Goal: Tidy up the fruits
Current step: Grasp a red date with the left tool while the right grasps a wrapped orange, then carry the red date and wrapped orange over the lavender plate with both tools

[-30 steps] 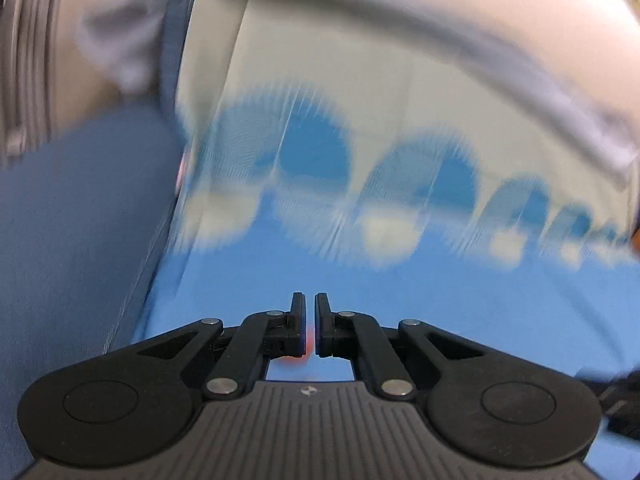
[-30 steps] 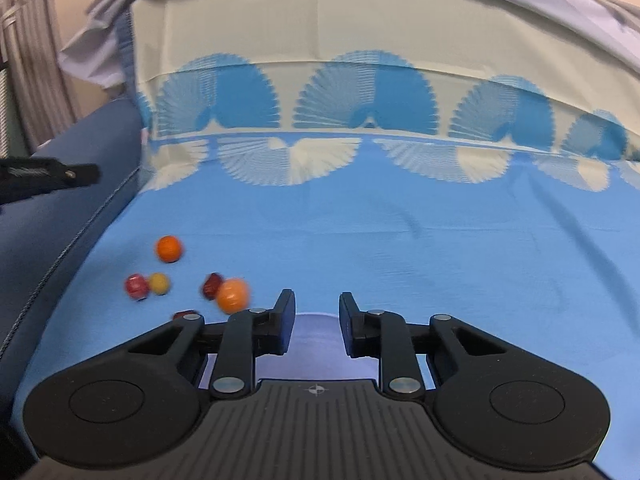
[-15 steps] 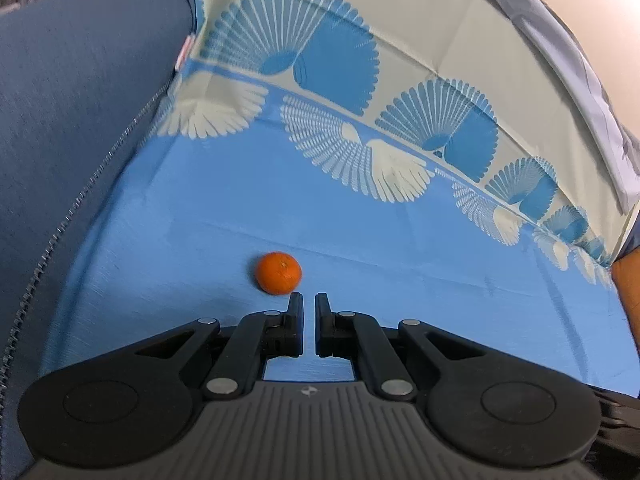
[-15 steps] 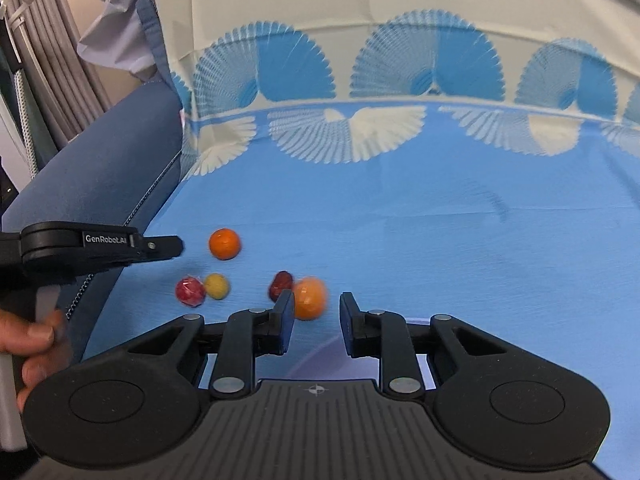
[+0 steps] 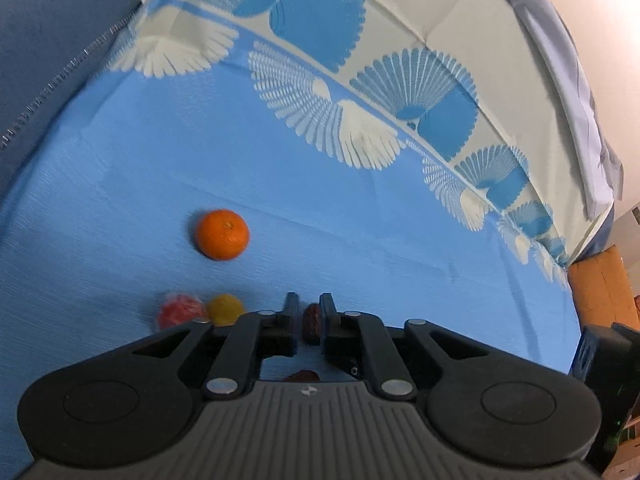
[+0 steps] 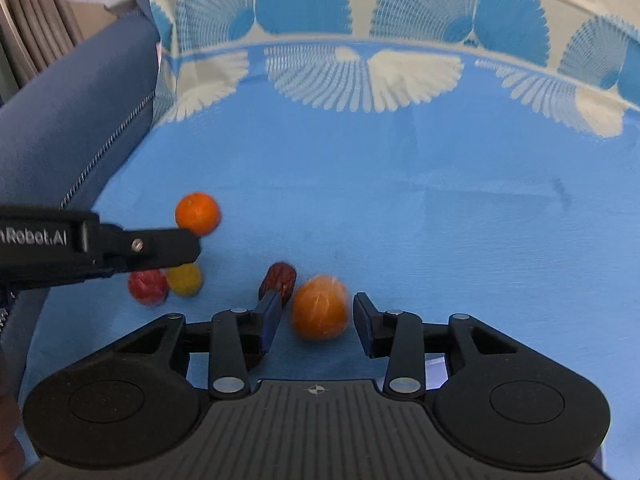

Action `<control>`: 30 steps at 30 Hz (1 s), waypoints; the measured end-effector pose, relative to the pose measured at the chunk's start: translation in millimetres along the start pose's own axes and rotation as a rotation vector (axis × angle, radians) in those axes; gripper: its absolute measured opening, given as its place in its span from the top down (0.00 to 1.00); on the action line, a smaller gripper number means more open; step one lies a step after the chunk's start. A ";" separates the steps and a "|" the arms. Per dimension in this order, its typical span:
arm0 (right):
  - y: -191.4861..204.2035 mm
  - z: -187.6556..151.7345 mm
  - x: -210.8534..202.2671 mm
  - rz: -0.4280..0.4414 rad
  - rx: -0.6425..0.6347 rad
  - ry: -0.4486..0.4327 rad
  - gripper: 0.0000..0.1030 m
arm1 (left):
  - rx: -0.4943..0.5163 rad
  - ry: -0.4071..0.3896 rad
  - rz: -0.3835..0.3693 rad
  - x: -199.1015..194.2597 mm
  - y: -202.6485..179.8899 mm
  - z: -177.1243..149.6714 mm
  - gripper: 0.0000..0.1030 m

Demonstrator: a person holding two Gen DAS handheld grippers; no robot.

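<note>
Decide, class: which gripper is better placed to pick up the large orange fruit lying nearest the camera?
Right. The right gripper straddles the large orange fruit with its jaws opening around it. The left gripper hovers farther away, over the yellow fruit.

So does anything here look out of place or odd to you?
Mostly that the fruit lies loose on a blue patterned cloth, with no bowl or tray in view: a small orange, a red fruit, a yellow one, a dark date-like piece and a bigger orange. Nothing looks spilled or damaged.
</note>
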State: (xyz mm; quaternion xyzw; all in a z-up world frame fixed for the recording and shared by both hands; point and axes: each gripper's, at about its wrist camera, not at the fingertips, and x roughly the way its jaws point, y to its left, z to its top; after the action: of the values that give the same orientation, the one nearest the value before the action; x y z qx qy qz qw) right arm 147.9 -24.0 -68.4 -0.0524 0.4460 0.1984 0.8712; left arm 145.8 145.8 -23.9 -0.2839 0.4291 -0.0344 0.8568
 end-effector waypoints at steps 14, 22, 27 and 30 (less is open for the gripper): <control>-25.8 3.4 -9.3 -0.094 0.033 -0.018 0.67 | 0.159 0.068 0.075 41.9 -28.4 -6.1 0.71; -24.4 0.8 -2.6 -0.114 0.013 0.000 0.67 | 0.208 0.100 0.113 52.7 -34.4 -11.9 0.81; -23.1 1.4 -4.1 -0.110 0.012 -0.009 0.67 | 0.196 0.025 0.170 37.2 -28.4 -4.0 0.81; -21.8 1.1 -3.2 -0.107 0.003 -0.007 0.67 | 0.235 0.061 0.217 44.6 -31.6 -7.6 0.81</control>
State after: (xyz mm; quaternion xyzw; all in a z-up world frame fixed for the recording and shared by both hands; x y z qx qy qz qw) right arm 155.7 -44.6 -67.0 -0.0742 0.4398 0.1508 0.8823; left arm 174.0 102.4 -43.0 -0.1326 0.4761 -0.0002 0.8693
